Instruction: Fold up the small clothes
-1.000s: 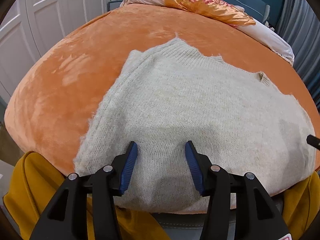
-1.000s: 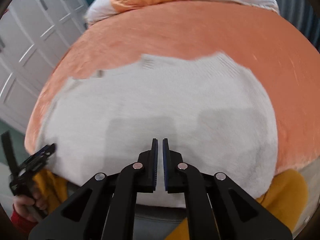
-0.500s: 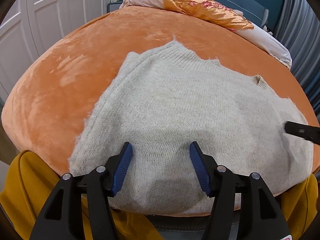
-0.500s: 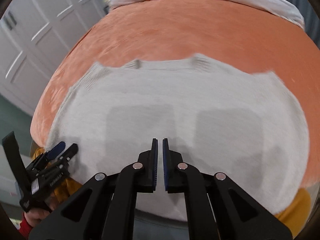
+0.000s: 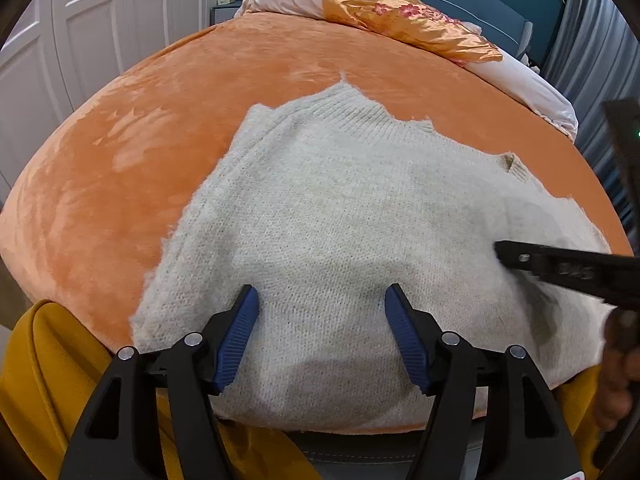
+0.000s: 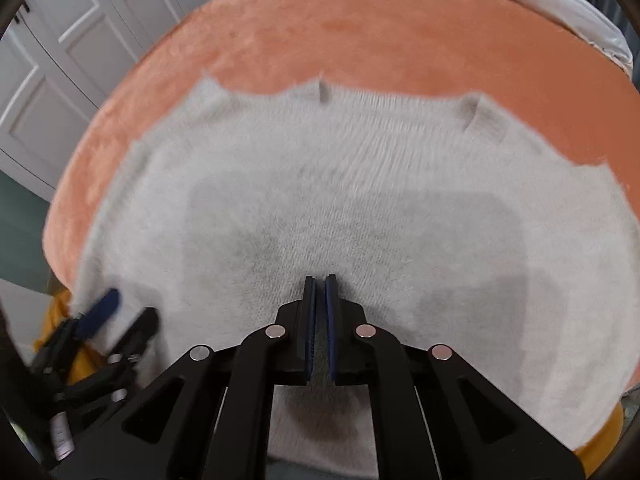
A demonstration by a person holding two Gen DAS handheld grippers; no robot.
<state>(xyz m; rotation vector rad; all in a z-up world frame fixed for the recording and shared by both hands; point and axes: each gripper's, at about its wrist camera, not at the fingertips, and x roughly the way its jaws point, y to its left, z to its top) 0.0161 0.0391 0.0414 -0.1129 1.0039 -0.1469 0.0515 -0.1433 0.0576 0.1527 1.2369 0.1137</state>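
Cream knit sweater (image 5: 352,240) flat on orange bedspread (image 5: 168,128). Left gripper (image 5: 320,304) over near hem, jaws wide, just been opening, nothing between. Right gripper (image 6: 319,280) narrow, empty, above sweater.

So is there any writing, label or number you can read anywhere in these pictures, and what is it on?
None can be read.
Raised lettering on the side of the right tool, seen from the left wrist camera: too blurred to read.
Sweater, orange bedcover, floral quilt: no text.
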